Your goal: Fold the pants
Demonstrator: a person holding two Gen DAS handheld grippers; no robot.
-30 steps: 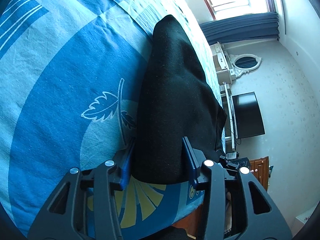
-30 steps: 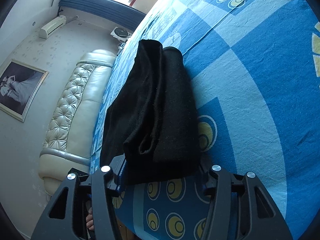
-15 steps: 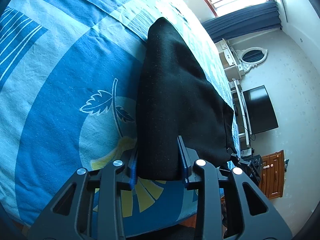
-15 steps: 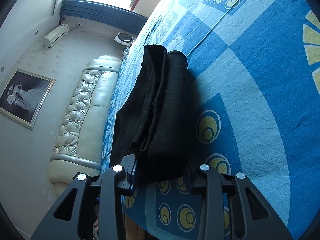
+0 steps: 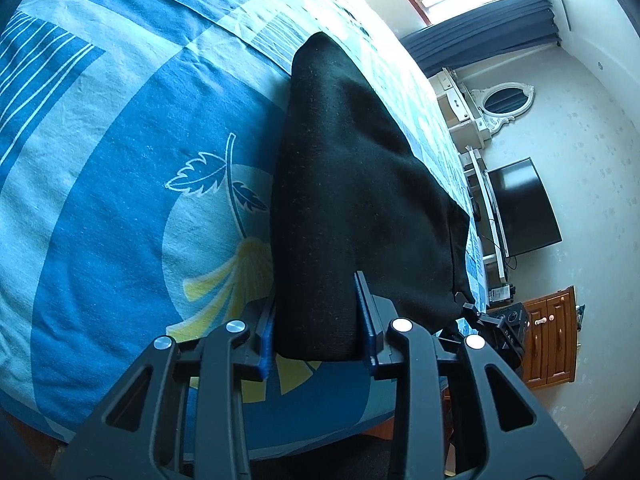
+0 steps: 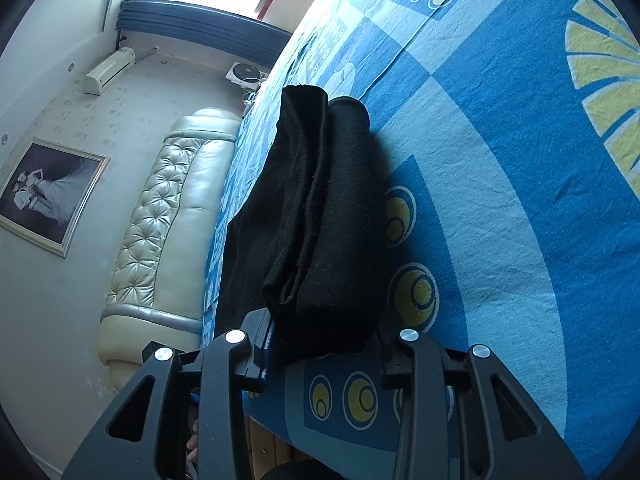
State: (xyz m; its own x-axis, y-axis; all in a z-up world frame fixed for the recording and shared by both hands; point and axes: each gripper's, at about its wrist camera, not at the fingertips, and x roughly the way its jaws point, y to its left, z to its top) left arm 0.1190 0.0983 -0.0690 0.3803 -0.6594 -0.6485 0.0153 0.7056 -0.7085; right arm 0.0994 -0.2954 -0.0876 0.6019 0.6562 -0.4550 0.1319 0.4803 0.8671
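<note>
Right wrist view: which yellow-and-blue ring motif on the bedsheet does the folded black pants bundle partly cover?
The upper yellow-and-blue ring motif beside the folded black pants bundle; the others lie fully exposed.

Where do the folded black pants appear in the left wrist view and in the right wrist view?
Left wrist view: the black pants run from centre bottom, between the jaws, up toward the window.
Right wrist view: the pants lie centre-left, near end between the jaws.
Shared landmark: the blue patterned bedsheet beneath them.
</note>
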